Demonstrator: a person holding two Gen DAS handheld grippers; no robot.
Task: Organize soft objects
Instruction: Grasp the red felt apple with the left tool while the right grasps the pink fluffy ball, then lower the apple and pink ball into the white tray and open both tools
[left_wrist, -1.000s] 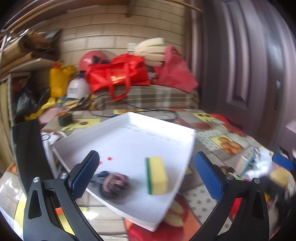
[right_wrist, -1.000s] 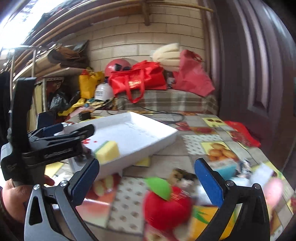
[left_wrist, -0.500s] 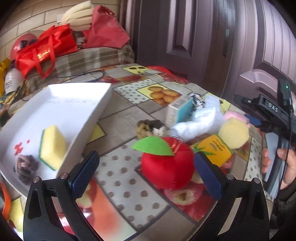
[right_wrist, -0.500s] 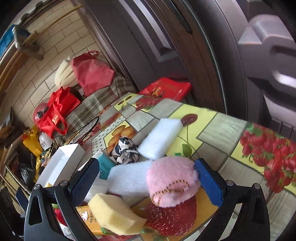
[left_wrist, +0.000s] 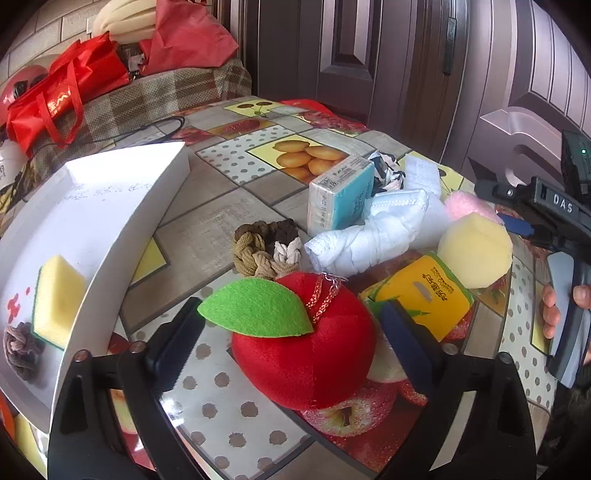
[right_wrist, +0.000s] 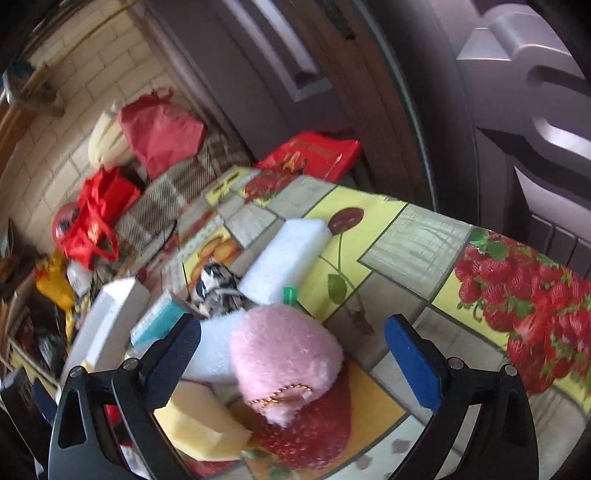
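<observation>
A red plush apple (left_wrist: 306, 350) with a green leaf sits on the table between the jaws of my open left gripper (left_wrist: 291, 343). A white tray (left_wrist: 96, 206) at left holds a yellow sponge (left_wrist: 55, 295) and a brown knotted tie (left_wrist: 20, 349). A braided hair tie (left_wrist: 264, 247), rolled white cloth (left_wrist: 373, 232), yellow foam (left_wrist: 476, 251) and a packaged sponge (left_wrist: 424, 295) lie beyond the apple. My open right gripper (right_wrist: 293, 358) has a pink plush piece (right_wrist: 284, 358) between its jaws, beside yellow foam (right_wrist: 199, 424) and white foam (right_wrist: 284, 254).
A teal tissue pack (left_wrist: 340, 195) and a black-and-white cloth (right_wrist: 218, 284) lie mid-table. The table's right edge (right_wrist: 480, 229) runs close to a dark door. Red bags (left_wrist: 59, 88) sit on a checked bench behind the table.
Both grippers swung right, away from the tray. The left one has closed in around the plush apple. The right one has come nearer to the pink plush.
</observation>
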